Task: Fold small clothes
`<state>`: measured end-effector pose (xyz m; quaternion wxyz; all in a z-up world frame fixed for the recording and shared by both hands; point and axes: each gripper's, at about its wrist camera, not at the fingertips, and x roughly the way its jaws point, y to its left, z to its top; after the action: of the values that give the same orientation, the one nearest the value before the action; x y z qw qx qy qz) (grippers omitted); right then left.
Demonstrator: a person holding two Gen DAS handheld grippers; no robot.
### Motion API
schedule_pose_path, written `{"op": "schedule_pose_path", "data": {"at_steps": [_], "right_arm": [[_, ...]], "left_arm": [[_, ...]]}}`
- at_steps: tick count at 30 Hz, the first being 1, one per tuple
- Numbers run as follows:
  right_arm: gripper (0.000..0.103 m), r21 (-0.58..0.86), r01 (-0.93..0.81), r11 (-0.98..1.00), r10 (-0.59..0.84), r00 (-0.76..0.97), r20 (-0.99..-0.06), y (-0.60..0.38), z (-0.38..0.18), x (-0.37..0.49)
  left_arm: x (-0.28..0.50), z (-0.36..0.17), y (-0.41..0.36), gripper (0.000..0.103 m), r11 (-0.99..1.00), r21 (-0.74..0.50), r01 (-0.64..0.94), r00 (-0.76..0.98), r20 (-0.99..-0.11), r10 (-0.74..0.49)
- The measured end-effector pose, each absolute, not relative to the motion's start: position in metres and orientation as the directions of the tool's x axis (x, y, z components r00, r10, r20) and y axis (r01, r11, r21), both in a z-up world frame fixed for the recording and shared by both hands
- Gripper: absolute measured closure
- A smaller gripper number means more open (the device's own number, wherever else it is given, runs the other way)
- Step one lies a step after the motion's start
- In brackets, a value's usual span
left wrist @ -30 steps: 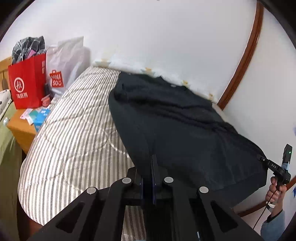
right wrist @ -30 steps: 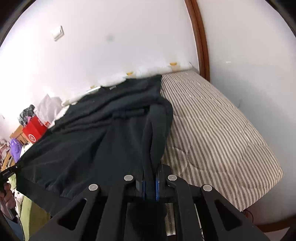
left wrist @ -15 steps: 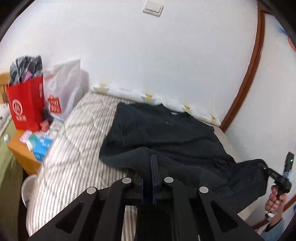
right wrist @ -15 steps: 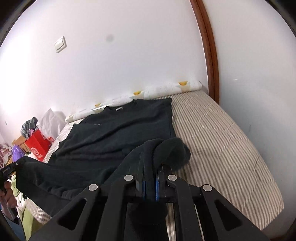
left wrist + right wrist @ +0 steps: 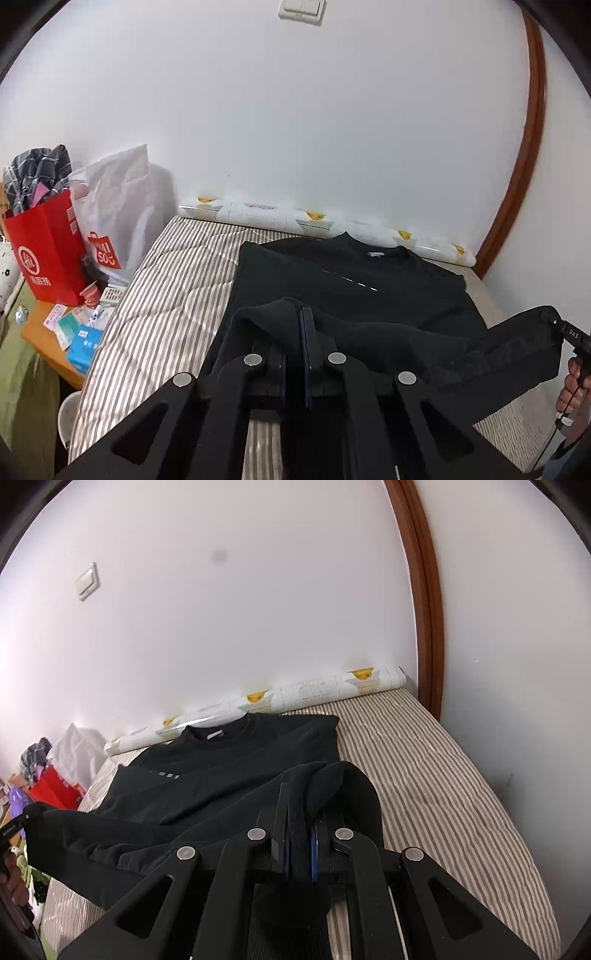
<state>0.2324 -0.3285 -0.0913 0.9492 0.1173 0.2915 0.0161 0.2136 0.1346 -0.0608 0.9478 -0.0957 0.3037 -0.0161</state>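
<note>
Beside the bed [image 5: 162, 295] stand a red bag [image 5: 48, 251] and a white "MINISO" bag [image 5: 118, 221]; both grippers, left [image 5: 303, 332] and right [image 5: 299, 823], pinch the sweater's [image 5: 362, 288] hem.

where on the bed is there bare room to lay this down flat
Bare striped mattress runs between the black sweatshirt and the bedside table; another strip lies between sweatshirt and right wall. The table is crowded with a red bag and boxes.
</note>
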Motion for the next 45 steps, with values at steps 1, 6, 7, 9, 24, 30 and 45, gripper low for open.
{"op": "schedule_pose_path", "data": {"at_steps": [1,6,7,9,24,30,45], "right_arm": [[0.096,0.237,0.042,0.971,0.099,0.828,-0.552,-0.328,-0.092,0.243],[0.096,0.277,0.055,0.959,0.116,0.818,-0.563,-0.326,-0.103,0.29],[0.096,0.278,0.054,0.959,0.118,0.818,-0.563,-0.325,-0.106,0.297],[0.096,0.265,0.058,0.963,0.108,0.815,-0.569,-0.324,-0.117,0.317],[0.095,0.138,0.135,0.981,0.012,0.672,-0.74,-0.316,-0.189,0.393],[0.058,0.149,0.112,0.982,0.028,0.7,-0.714,-0.326,-0.158,0.347],[0.041,0.324,0.138,0.936,0.167,0.634,-0.755,-0.346,-0.212,0.23]], "left_arm": [[0.225,-0.063,0.134,0.096,0.982,-0.185,-0.032,0.812,-0.578,-0.082],[0.271,-0.08,0.134,0.096,0.982,-0.181,-0.061,0.792,-0.607,-0.063],[0.281,-0.086,0.135,0.096,0.981,-0.179,-0.072,0.788,-0.614,-0.054],[0.295,-0.097,0.136,0.096,0.981,-0.173,-0.09,0.773,-0.633,-0.041],[0.343,-0.155,0.138,0.093,0.984,-0.11,-0.141,0.69,-0.724,0.017],[0.325,-0.144,0.138,0.069,0.989,-0.113,-0.099,0.679,-0.734,-0.016],[0.204,-0.187,0.161,0.036,0.956,-0.283,-0.082,0.63,-0.757,-0.17]]}}
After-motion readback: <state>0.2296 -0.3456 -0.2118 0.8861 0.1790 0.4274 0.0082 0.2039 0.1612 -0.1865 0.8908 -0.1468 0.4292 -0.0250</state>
